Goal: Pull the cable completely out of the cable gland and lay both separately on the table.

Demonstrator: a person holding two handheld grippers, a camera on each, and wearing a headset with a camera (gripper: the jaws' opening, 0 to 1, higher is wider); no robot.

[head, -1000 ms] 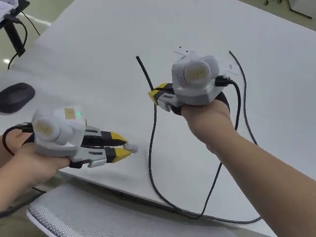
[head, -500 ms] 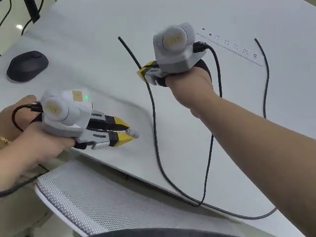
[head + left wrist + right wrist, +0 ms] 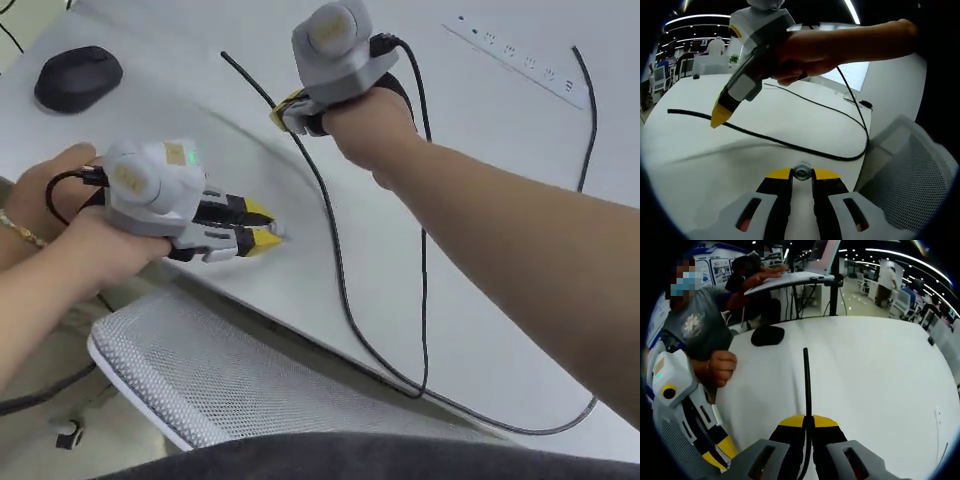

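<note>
the gland [image 3: 801, 170] sits mostly buried between the jaws of the left gripper [image 3: 802, 176], with just its round end showing. in the head view it is a pale speck. there the right gripper [image 3: 282, 114] and the hand [image 3: 365, 125] hide where the cable [image 3: 336, 255] is pinched.

Left hand-held gripper [image 3: 268, 234] low, near body, pointing right, jaws pinching gland [image 3: 801, 170]. Right hand-held gripper [image 3: 283, 114] raised, arm [image 3: 500, 240] stretched forward, pointing left, jaws clamped on cable [image 3: 806, 380].

Black cable [image 3: 807, 385], silver cable gland [image 3: 801, 171], white table [image 3: 500, 110], black mouse [image 3: 78, 76], white mesh chair [image 3: 190, 370]
</note>
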